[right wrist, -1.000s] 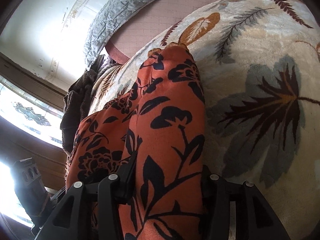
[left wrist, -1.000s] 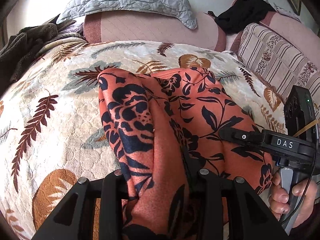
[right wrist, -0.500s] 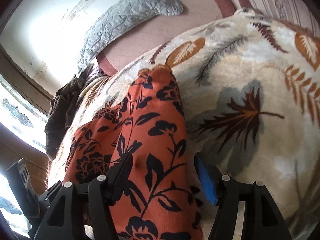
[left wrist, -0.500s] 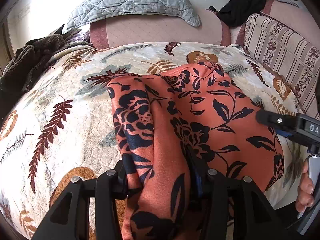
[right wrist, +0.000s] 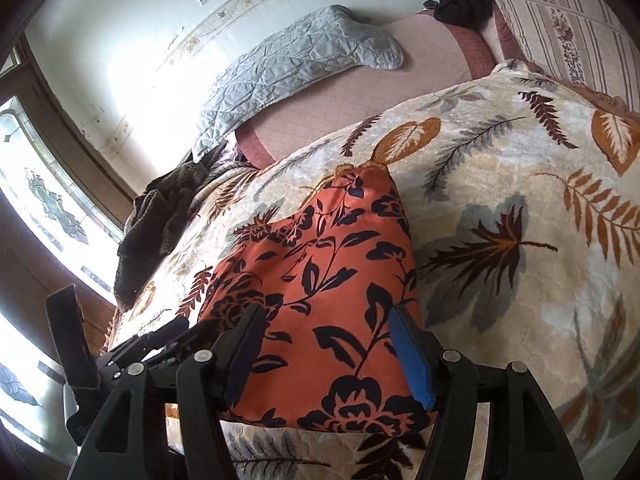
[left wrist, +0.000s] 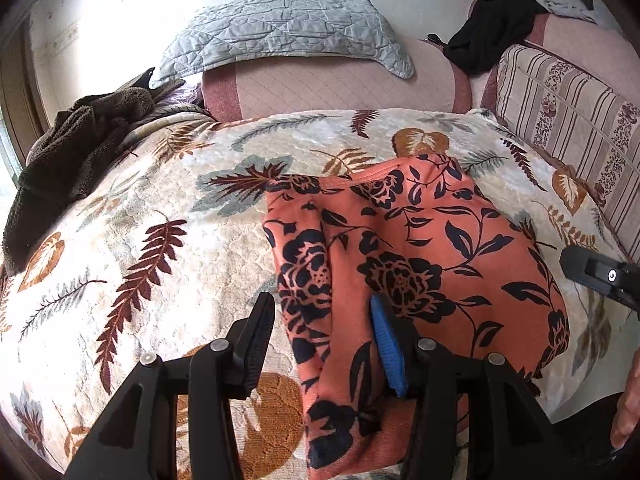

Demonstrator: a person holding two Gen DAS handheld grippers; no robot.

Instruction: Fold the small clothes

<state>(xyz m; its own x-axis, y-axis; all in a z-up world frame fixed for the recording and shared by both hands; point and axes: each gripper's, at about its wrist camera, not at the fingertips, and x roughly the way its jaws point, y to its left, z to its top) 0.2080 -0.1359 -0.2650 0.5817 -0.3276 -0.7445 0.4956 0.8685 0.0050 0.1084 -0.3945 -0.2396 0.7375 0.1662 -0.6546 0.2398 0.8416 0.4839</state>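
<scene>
On the leaf-print blanket (left wrist: 168, 208), toward its near edge, lay the orange floral garment (left wrist: 432, 248), folded over itself w/ a raised fold running along its left side in the left wrist view. You had your left gripper (left wrist: 322, 340) low over the near end of that fold: jaws spread, the blue-padded finger resting on or just over the cloth, the black finger off to the left above bare blanket. Nothing was pinched; the cloth lay slack btwn them.

Your right gripper (right wrist: 328, 344) was spread too, straddling the garment's near right corner. Its pads stood on either side of the fabric w/o pressing it; can't tell if the blue pad brushed the edge. The garment (right wrist: 320, 280) looked flat & smooth from that side, its far corner pointing toward the pink cushion (right wrist: 352, 92).

In the right wrist view the left gripper's body showed at lower left, by the window. In the left wrist view part of the right tool poked in at the right edge, w/ your fingers (left wrist: 628, 412) below it.

Behind: a grey quilted pillow (left wrist: 280, 32) on the pink cushion, a dark brown towel (left wrist: 72, 148) heaped at left, a black cloth (left wrist: 492, 32) at the far right, and a striped cushion (left wrist: 568, 108).
</scene>
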